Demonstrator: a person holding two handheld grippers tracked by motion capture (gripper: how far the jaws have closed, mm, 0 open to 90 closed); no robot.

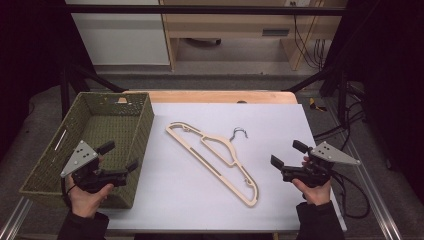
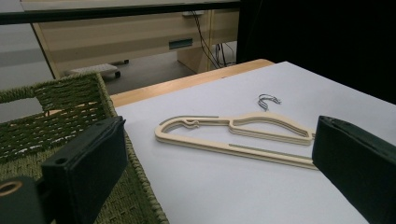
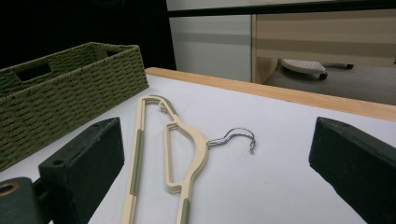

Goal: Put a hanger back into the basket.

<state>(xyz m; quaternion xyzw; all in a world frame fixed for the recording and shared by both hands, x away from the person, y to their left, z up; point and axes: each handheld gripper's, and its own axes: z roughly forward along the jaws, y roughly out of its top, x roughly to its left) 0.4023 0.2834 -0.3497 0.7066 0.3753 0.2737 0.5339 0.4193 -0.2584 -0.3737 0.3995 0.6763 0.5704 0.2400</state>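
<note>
From the high view both hands are plain to see: the left hand-held gripper [image 1: 120,156] hangs over the near right corner of the olive-green woven rectangular basket [image 1: 47,170], the right hand-held gripper [image 1: 286,154] at about four o'clock on the white-covered surface [image 1: 280,120]. Both stand released, jaws wide, grasping nothing. The right gripper view shows the basket's handle cut-out; the high view shows its hollow bare. The flat cream hanger with grey-green grip strips and a thin wire hook [image 1: 215,155] lies slantwise at the middle, the hook toward one o'clock.
</note>
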